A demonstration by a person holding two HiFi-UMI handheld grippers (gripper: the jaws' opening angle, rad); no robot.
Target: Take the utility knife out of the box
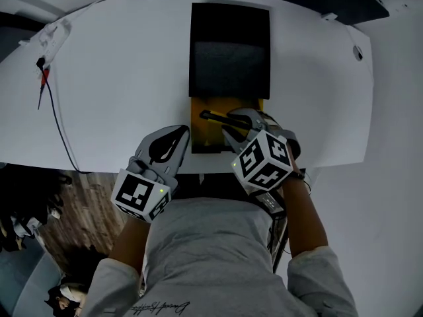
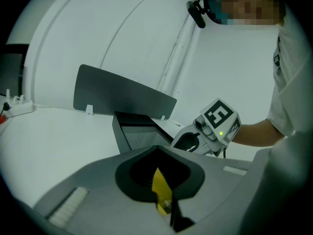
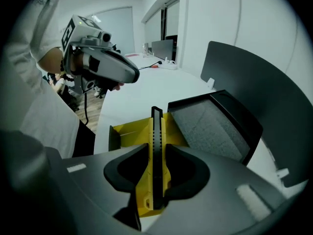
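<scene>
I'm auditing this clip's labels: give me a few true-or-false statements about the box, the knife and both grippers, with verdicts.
1. The right gripper has its jaws shut on the knife. True.
2. The lid is closed. False: it is open, beyond the yellow box.
3. The left gripper is empty. False: its jaws pinch a yellow edge of the box.
4. The knife is yellow and black. True.
</scene>
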